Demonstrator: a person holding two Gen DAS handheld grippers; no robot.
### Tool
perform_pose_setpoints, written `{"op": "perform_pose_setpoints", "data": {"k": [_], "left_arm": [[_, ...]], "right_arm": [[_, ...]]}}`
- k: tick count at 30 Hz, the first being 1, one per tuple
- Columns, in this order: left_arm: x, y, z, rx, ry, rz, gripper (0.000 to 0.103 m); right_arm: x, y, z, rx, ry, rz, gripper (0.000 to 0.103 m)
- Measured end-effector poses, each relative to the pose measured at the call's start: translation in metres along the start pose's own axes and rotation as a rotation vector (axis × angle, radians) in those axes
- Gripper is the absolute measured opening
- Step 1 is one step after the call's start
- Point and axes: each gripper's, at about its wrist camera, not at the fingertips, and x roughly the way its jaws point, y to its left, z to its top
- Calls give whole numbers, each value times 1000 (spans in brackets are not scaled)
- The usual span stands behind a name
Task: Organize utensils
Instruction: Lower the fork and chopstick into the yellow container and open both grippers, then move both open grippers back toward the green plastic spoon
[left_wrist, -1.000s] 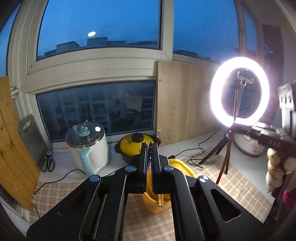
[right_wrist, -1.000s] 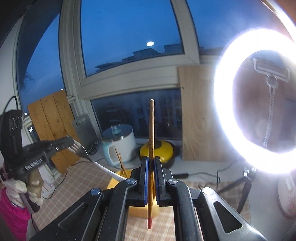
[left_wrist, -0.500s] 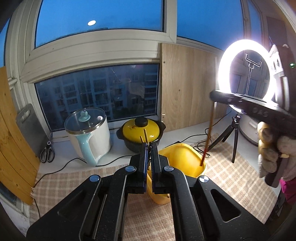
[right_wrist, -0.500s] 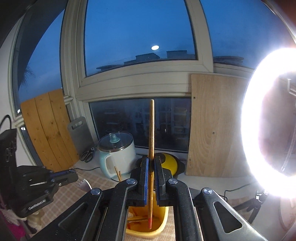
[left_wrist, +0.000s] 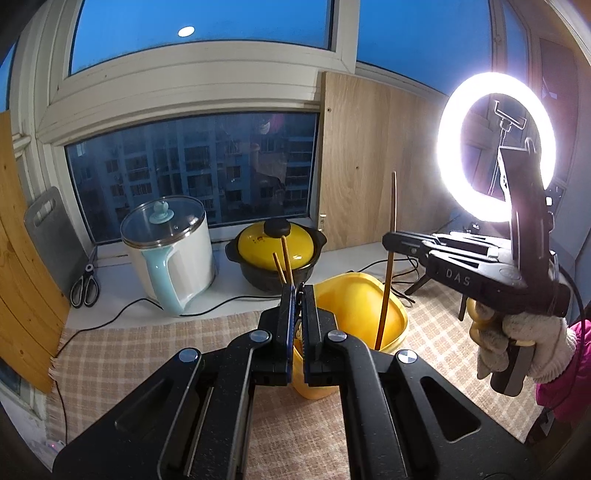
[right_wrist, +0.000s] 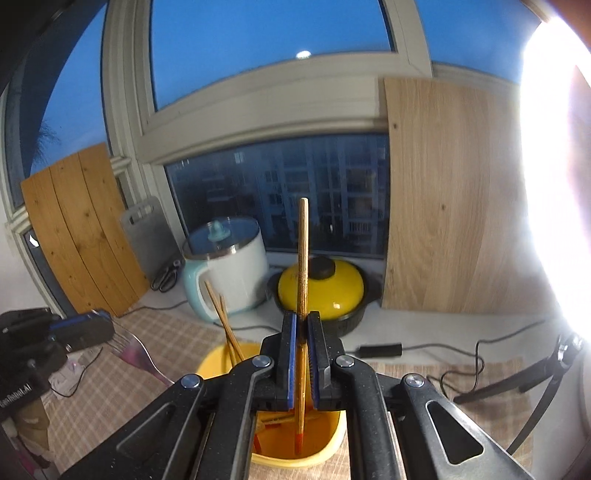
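A yellow utensil holder (left_wrist: 360, 310) (right_wrist: 295, 432) stands on the checked mat. My right gripper (right_wrist: 303, 325) (left_wrist: 388, 242) is shut on a wooden chopstick (right_wrist: 303, 266) (left_wrist: 388, 291), held upright with its red tip inside the holder. Two other chopsticks (right_wrist: 225, 328) (left_wrist: 284, 264) lean in the holder. My left gripper (left_wrist: 298, 295) (right_wrist: 99, 326) is shut on a clear plastic fork (right_wrist: 136, 356), just left of the holder; the fork is hidden in the left wrist view.
A white kettle (left_wrist: 170, 254) and a yellow-lidded pot (left_wrist: 275, 251) stand on the sill behind the holder. Scissors (left_wrist: 85, 284) and a grey board (left_wrist: 51, 236) are at far left. A lit ring light (left_wrist: 495, 147) on a tripod stands at right, with cables (right_wrist: 443, 350) nearby.
My right gripper has come lower over the holder, so the chopstick's red tip now sits inside it. My left gripper with the fork has stayed beside the holder.
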Motion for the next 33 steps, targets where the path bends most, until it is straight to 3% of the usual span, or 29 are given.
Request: {"op": "perform_pose_setpoints", "data": {"k": [7,9,11,13,14,15,21,27,33], "left_arm": [[6,-3,-4,-13,15,-17,1],[4,-5,-3,-13,6,-21,1],[2,-6,-2,-16,1,-20,4],[-1,-5,-1,-22,-4,-18,25],[-3,-5,0,-25,-11,-18,27],[-6,-5,0,-26,-16,-16,28],[-20,-5,-5,-29,-31,0,28],[-37,-6,-20,-30,-28,21,28],[-46,-14,-42,-29,8,24,28]], "right_arm": [[5,-11,-12,19,39,0,6],[3,-12,-13,19,38,5,21],[-1,-13,-15,20,33,3,28],[-4,-14,-16,21,35,3,33],[-6,-14,-16,23,35,3,43],[-8,-15,-17,26,31,4,55],[-31,-21,-28,40,-5,11,85],[-56,-23,-46,20,-12,31,103],[-69,-32,-72,37,47,70,103]]}}
